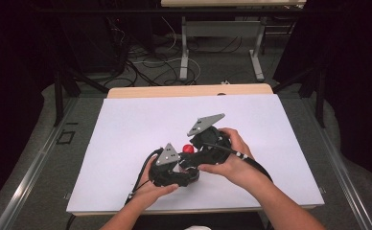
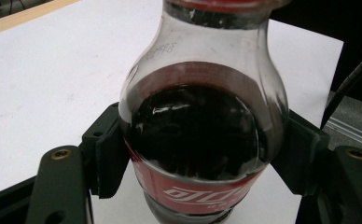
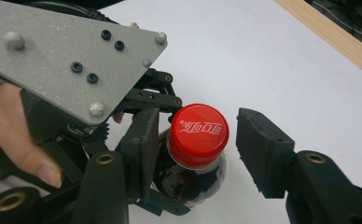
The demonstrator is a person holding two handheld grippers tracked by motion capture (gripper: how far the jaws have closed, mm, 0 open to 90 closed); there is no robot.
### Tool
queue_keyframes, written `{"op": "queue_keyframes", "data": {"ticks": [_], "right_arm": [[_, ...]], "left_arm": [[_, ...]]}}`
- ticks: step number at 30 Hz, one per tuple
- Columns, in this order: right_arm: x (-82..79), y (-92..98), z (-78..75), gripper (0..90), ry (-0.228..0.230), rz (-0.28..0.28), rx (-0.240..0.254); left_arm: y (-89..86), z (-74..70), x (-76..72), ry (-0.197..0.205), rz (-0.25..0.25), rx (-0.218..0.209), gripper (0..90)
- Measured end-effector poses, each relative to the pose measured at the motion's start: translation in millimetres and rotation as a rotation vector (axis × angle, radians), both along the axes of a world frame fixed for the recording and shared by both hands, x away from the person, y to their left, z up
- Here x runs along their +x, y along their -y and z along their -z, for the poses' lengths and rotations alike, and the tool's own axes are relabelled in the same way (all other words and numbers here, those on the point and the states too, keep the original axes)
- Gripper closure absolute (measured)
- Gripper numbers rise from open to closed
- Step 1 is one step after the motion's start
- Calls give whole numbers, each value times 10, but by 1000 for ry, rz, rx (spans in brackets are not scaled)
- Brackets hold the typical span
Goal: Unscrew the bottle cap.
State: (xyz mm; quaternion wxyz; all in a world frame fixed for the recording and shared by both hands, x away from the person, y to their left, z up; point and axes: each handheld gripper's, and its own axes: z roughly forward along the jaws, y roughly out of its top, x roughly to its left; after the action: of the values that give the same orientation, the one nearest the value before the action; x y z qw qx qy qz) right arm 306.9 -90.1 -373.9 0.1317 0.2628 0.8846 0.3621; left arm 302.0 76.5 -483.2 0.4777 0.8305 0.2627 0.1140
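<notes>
Left hand-held gripper clamps bottle upright on worktop. Right hand-held gripper spread around cap, probably to unscrew: centre, close squarely, hold body steady.

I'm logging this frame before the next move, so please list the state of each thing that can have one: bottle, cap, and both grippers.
Cola bottle: upright on the white sheet, partly full of dark drink.
Red cap: on the bottle neck.
Left gripper: shut on the bottle's body, a pad on each side.
Right gripper: open, jaws either side of the cap, with a gap on one side.
</notes>
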Motion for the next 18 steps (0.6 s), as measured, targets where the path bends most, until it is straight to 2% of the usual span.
{"op": "queue_keyframes", "data": {"ticks": [2, 4, 5, 7, 9, 10, 13, 14, 16, 18], "right_arm": [[-1, -29, 17, 534, -5, 12, 5], [11, -36, 21, 606, 1, 12, 5], [20, -33, 20, 608, -7, 13, 9], [61, -12, 16, 610, -16, -25, 17], [121, 21, 15, 611, -38, -92, 20], [159, 41, 12, 612, -49, -143, 18], [299, 102, 19, 612, -53, -302, 8], [355, 122, 16, 611, -48, -386, -5], [423, 142, 18, 610, -55, -466, -11], [459, 150, 19, 608, -61, -488, -7]], "left_arm": [[-10, -15, -1, 1, 7, 11, 302], [-4, -10, -5, 6, -1, 7, 302], [-15, -15, 1, 5, 8, 14, 302], [-12, -10, -1, 7, 1, 5, 302], [-14, -11, 0, 2, 9, 12, 302], [-13, -9, 1, 3, 10, 13, 302], [1, -2, -7, 0, 21, 22, 302], [10, 4, -6, 4, 20, 18, 302], [18, 8, -10, -4, 22, 14, 302], [13, 10, -4, 0, 17, 7, 302]]}}
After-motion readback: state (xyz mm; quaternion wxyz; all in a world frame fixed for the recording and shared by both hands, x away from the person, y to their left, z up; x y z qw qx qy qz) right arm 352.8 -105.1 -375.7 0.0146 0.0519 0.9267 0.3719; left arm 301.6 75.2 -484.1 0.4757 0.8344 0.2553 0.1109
